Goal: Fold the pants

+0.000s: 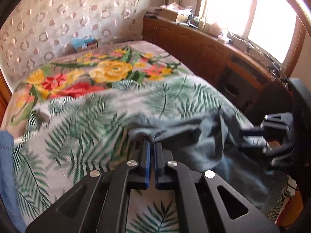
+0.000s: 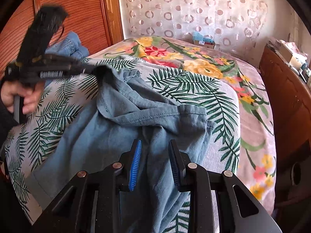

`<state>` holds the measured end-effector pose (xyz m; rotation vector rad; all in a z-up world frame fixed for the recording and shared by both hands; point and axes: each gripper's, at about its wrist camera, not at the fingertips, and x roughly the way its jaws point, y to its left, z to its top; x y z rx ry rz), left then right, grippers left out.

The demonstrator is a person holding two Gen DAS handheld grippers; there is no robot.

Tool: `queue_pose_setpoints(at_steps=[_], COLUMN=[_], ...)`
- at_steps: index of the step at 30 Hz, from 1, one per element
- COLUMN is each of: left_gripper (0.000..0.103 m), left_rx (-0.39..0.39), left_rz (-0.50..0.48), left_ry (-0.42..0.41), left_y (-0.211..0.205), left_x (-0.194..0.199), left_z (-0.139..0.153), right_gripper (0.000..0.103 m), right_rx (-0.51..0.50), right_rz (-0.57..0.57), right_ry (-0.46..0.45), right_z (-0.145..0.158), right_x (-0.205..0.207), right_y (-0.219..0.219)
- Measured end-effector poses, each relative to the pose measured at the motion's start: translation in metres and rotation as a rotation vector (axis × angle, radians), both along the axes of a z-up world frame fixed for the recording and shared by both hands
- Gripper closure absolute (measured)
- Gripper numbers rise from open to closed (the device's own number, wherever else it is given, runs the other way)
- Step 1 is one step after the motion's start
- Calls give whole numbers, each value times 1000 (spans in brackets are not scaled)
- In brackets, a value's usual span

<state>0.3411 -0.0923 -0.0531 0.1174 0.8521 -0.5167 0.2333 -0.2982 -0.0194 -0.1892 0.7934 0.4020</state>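
Observation:
Blue-grey pants (image 1: 184, 128) lie crumpled on a palm-leaf sheet (image 1: 77, 136) over the bed. My left gripper (image 1: 152, 142) is shut on a stitched edge of the pants, which bunches up at its fingertips. The right wrist view shows that same left gripper (image 2: 97, 70) at the upper left, holding the far edge of the pants (image 2: 116, 128), with a person's hand (image 2: 25, 99) on its handle. My right gripper (image 2: 154, 143) stands partly open over the near part of the pants. Fabric runs between its blue pads (image 2: 136, 163), and the left pad's face is bare. It appears blurred in the left wrist view (image 1: 245, 137).
A floral blanket (image 1: 108, 71) covers the far half of the bed. Blue jeans (image 2: 72, 44) are piled at the bed's left edge by a wooden wardrobe door (image 2: 77, 9). A long wooden cabinet (image 1: 194, 44) with clutter on top runs along the right side under a bright window.

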Motion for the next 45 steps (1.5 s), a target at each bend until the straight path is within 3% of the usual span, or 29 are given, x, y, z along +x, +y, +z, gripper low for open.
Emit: queue_pose_setpoints(at_steps=[7, 14, 25, 27, 30, 31, 34, 40, 45], left_gripper=[100, 98, 63, 62, 61, 61, 60, 60, 60], left_rx=[37, 41, 40, 34, 35, 38, 46, 35, 45], left_rz=[12, 71, 43, 38, 29, 27, 20, 12, 6], left_ry=[-33, 27, 25, 19, 5, 2, 0, 6, 10], left_y=[-14, -10, 4, 6, 8, 8, 7, 7, 4], left_x=[38, 65, 35, 28, 15, 11, 1, -21, -42], left_z=[14, -1, -2, 1, 5, 5, 3, 1, -2], right_gripper=[73, 73, 74, 74, 98, 100, 101, 101, 99], right_rx=[-21, -55, -11, -12, -3, 13, -4, -24, 27], right_rz=[-3, -161, -147, -151, -155, -162, -221, -270, -261], right_ry=[4, 25, 21, 26, 23, 13, -24, -8, -7], right_z=[-1, -12, -15, -17, -14, -12, -5, -7, 2], right_x=[24, 57, 62, 64, 64, 63, 59, 51, 37], right_y=[-3, -31, -34, -37, -41, -44, -51, -59, -53])
